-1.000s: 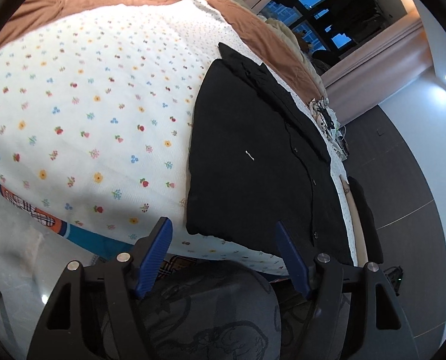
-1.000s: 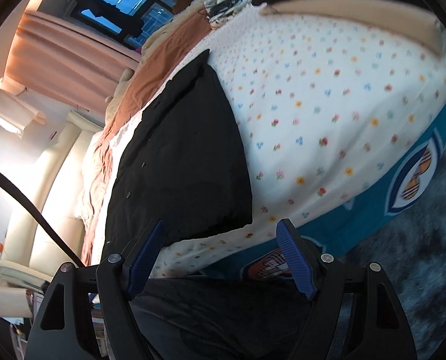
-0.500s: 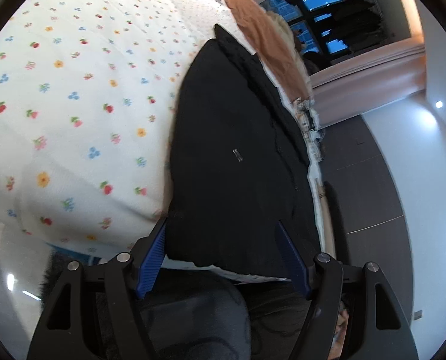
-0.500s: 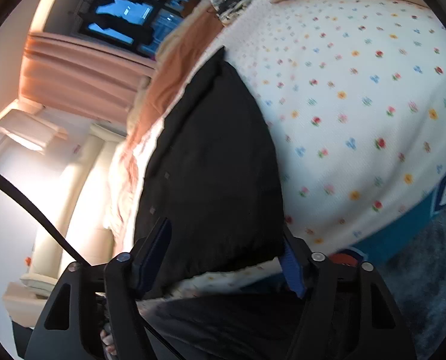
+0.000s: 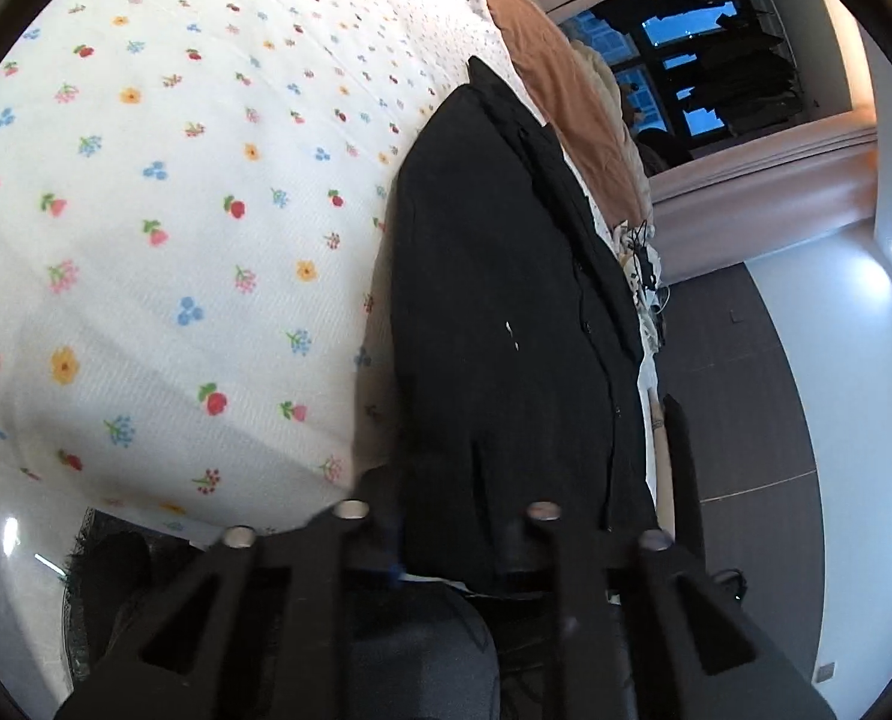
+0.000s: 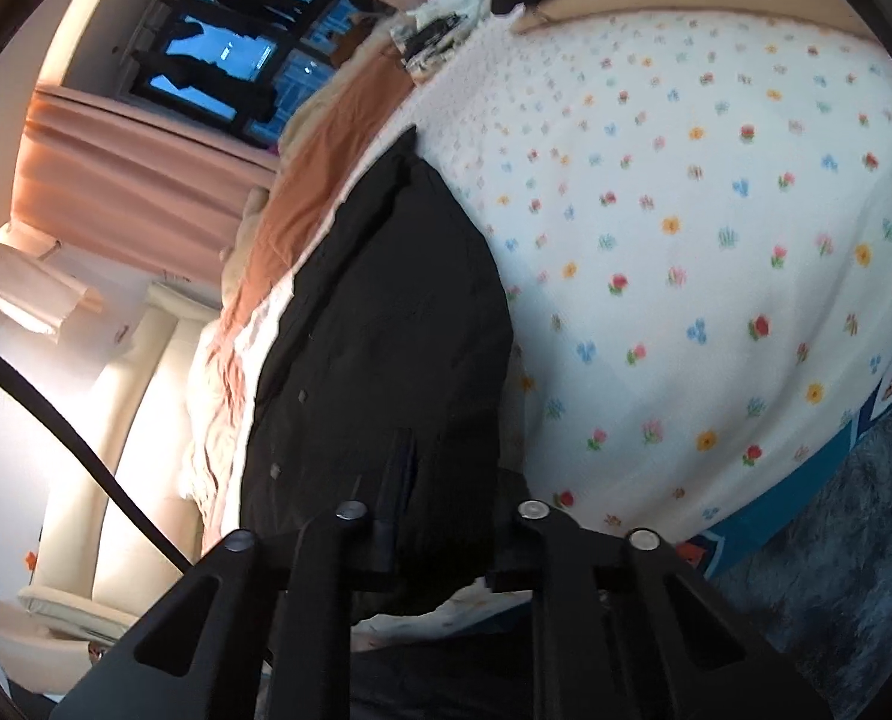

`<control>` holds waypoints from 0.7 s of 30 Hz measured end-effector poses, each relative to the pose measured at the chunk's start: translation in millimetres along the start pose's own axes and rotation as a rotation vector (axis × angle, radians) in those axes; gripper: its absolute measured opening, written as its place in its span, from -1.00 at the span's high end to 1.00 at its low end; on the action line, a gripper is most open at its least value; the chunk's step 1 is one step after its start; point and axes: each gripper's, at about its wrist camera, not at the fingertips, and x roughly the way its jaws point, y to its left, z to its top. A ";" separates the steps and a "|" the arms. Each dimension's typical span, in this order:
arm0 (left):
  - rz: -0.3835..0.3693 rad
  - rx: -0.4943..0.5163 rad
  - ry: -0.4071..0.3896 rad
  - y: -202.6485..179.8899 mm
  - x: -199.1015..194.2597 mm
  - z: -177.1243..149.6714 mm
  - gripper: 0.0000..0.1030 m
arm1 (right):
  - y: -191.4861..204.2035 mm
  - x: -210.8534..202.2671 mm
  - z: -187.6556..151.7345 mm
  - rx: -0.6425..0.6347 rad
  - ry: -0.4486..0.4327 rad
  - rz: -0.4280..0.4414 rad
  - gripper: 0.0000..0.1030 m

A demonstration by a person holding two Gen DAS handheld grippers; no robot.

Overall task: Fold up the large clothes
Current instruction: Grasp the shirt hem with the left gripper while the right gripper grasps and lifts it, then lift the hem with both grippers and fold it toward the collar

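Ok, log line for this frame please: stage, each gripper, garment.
stage: grasping near hem | left gripper: shut on black garment | right gripper: shut on black garment | garment: lying on floral bedsheet

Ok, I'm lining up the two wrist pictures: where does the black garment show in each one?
Left wrist: the black garment runs down the centre-right to the left claw.
Right wrist: the black garment runs down the centre-left to the right claw.
Shared landmark: the floral sheet it lies on.

Black buttoned garment (image 5: 505, 312) lying folded on bedspread
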 end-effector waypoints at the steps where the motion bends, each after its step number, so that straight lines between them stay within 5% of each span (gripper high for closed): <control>1: -0.009 0.014 -0.009 -2.3 -3.6 -0.3 0.73 | 2.8 -6.8 0.6 -0.017 -0.011 0.008 0.85; 21: -0.236 0.173 -0.224 -109.7 -138.6 26.9 0.80 | 108.4 -130.0 -7.8 -0.175 -0.105 0.221 0.88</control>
